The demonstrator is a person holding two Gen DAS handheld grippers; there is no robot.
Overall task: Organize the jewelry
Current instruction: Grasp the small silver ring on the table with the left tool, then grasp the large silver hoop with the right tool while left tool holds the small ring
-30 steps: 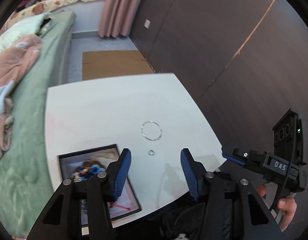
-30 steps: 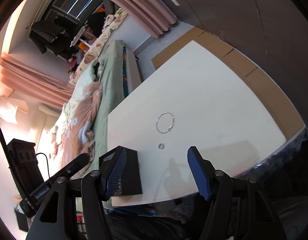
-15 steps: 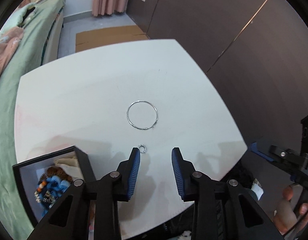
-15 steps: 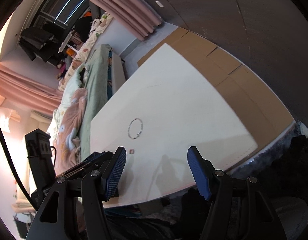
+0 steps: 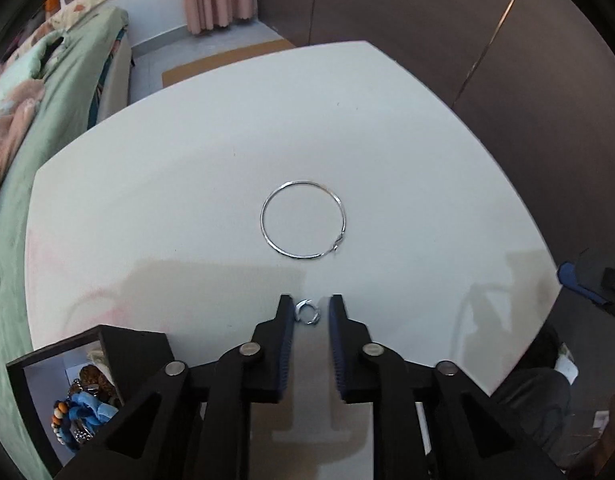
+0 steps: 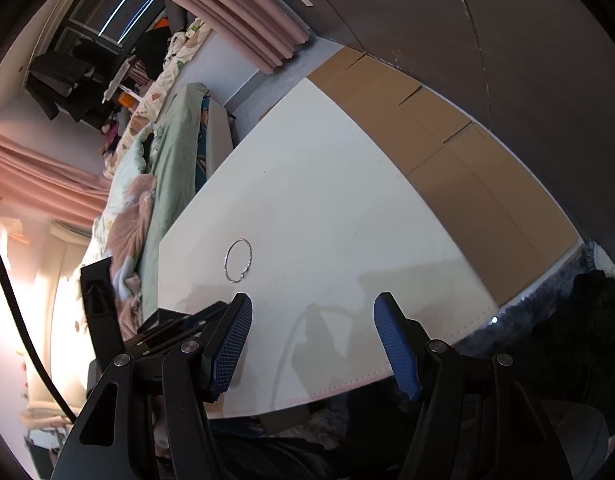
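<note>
The left claw (image 5: 310, 312) has just been narrowing around the small ring (image 5: 307, 312), not yet gripped; the hoop (image 5: 303, 219) waits on the desk (image 5: 187, 200), beads already boxed, right claw (image 6: 312, 334) wide.

- A white table (image 5: 211, 168) fills the middle of the room.
- Dark panelled walls (image 5: 447, 12) stand behind it.
- Flattened cardboard (image 6: 459, 148) lies on the grey floor (image 5: 155, 60).
- A bed with green bedding (image 5: 67, 80) runs alongside.
- Pink curtains (image 6: 243, 24) hang by a bright window (image 6: 103, 20).
</note>
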